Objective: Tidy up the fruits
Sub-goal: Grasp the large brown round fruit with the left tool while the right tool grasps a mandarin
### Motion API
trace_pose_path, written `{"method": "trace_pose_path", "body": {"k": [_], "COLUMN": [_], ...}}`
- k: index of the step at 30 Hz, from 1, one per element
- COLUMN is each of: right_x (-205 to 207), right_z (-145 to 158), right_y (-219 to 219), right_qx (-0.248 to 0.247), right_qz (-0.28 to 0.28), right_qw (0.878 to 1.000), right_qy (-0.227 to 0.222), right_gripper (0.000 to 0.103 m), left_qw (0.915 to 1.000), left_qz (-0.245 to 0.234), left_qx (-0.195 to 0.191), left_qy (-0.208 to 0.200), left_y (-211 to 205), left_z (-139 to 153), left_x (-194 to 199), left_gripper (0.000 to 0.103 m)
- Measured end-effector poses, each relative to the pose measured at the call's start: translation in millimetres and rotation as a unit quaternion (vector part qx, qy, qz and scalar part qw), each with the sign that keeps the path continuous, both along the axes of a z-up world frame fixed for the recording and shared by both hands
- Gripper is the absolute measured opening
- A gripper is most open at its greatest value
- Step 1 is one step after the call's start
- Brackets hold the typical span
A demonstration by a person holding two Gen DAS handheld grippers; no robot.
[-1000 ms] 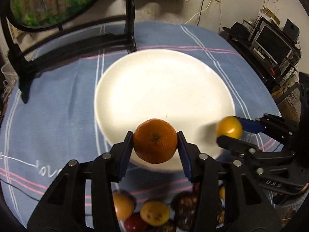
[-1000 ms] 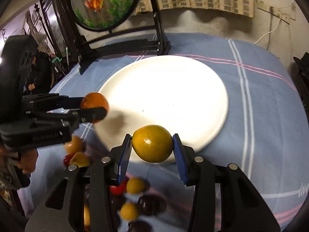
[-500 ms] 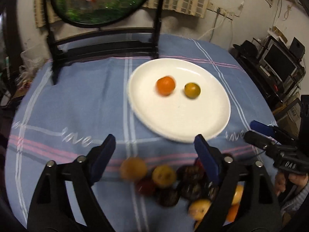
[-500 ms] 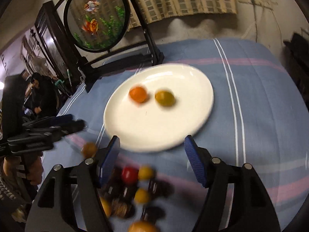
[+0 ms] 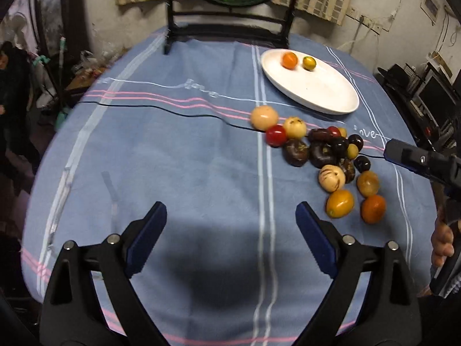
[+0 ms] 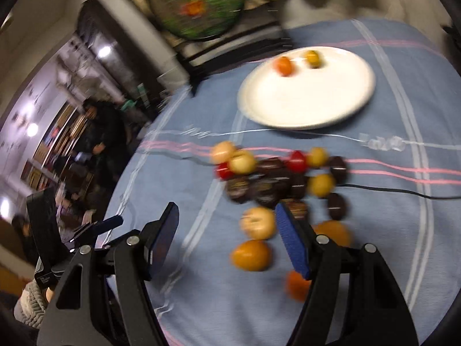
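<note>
**A:** Blue striped cloth covers the whole counter (image 5: pixel 178 155), and it is soft, so a round fruit will roll if nudged. What should the person mind first?

**B:** The white plate (image 5: pixel 325 92) at the far side. It holds only an orange mandarin (image 5: pixel 289 60) and a yellow-green citrus (image 5: pixel 309 63), side by side near its far rim, so there is plenty of bare plate for more.

**A:** And the rest of the fruit?

**B:** It lies in a pile (image 5: pixel 322 152) on the cloth, between the plate and the two tools. Dark ones sit packed in the middle; pale, red and orange ones lie around the edge.

**A:** So which to go for?

**B:** Probably an outlier. The amber fruit (image 6: pixel 251 255) sits nearest the right tongs (image 6: pixel 227 236), apart from the dark cluster, so closing on it should disturb little.

**A:** Are the tongs ready?

**B:** The left tongs (image 5: pixel 230 236) are spreading wide above bare cloth, nothing between them. The right tongs are opening too, narrower, and empty; that view is blurred.

**A:** Any hazard?

**B:** A thin black cable (image 5: pixel 173 109) runs under the pile; it is best avoided.
</note>
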State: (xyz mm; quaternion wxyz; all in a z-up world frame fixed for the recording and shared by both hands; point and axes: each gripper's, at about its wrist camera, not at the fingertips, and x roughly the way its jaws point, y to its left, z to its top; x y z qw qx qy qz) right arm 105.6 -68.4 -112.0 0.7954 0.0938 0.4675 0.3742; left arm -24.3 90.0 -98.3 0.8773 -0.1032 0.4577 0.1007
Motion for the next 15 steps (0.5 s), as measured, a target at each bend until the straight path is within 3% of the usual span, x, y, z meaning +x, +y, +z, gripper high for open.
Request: {"method": "trace_pose_path", "body": {"k": [5, 15], "right_x": [-27.8, -48.2], "right_z": [13.8, 35.1], "right_y": [33.3, 33.5], "right_qx": [-0.016, -0.037], "right_qz": [0.058, 0.053], "right_qw": [0.998, 0.996], "right_qy": [-0.024, -0.064], "right_gripper": [0.073, 0.073], "left_qw": [0.9992, 0.9963], "left_qz": [0.035, 0.061], "left_qx": [-0.007, -0.043], "left_qy": [-0.019, -0.045], "left_y": [20.0, 40.5], "left_z": [8.3, 17.7], "left_x": [-27.6, -38.3], "left_gripper": [0.096, 0.097]}}
